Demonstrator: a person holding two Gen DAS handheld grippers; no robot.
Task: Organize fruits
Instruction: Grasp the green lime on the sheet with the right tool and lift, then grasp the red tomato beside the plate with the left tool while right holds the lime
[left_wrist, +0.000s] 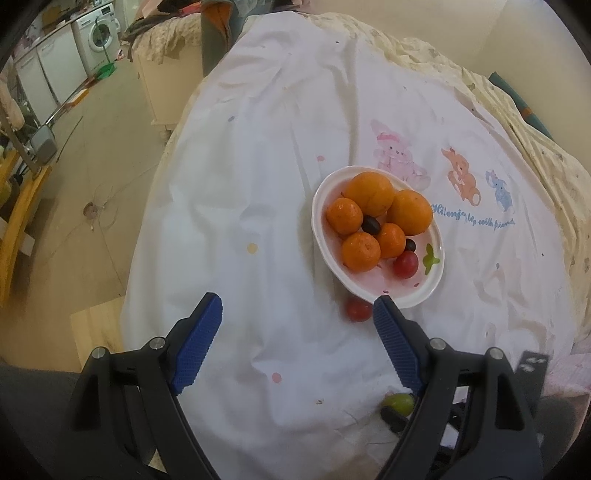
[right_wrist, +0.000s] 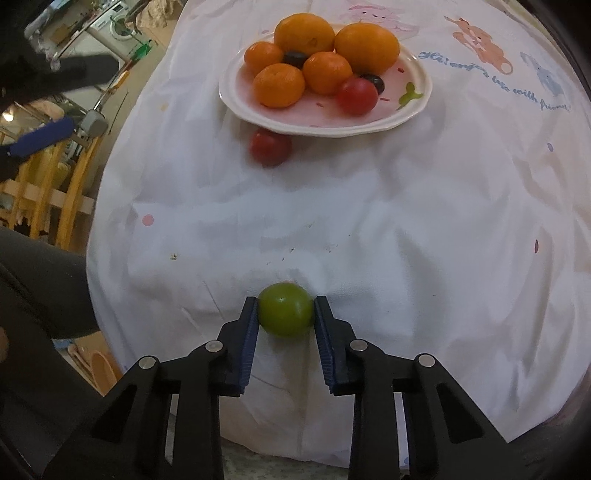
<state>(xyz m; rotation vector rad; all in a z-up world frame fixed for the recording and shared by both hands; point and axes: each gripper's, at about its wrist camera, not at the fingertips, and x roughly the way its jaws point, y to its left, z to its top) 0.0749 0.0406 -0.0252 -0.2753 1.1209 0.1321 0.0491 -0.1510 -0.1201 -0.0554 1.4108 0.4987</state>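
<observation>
Clamped on a green fruit (right_wrist: 286, 309) by the right gripper (right_wrist: 285, 310), both blue fingers (right_wrist: 249, 332) pressed to its sides, fruit resting on the white cloth (right_wrist: 369, 229) of the surface. Straight ahead of those fingers, well apart from them, an oval white plate (right_wrist: 417, 107) with a pink inside and a small green printed motif near its right rim. Heaped in the plate: two large oranges (right_wrist: 367, 46) at the far side, three smaller mandarins (right_wrist: 279, 85) before them, two dark grapes (right_wrist: 295, 58) tucked between, and one red cherry tomato (right_wrist: 357, 95) toward the near right rim. Outside the plate, just beside its near left rim and partly under its edge, a second red tomato (right_wrist: 270, 147) lying on the cloth, between the plate and the clamped fruit yet much nearer the plate.

Spread wide and holding nothing, the left gripper (left_wrist: 297, 314), blue fingers (left_wrist: 197, 343) poised above bare cloth. Ahead of and a little right of its right finger, the same plate (left_wrist: 319, 206) with its oranges, mandarins, grapes and tomato; the loose tomato (left_wrist: 357, 309) just left of that right fingertip. Low at the right, behind that finger's base, the green fruit (left_wrist: 399, 403) again, partly hidden. Printed cartoon animals (left_wrist: 460, 177) and blue script on the cloth beyond the plate.
</observation>
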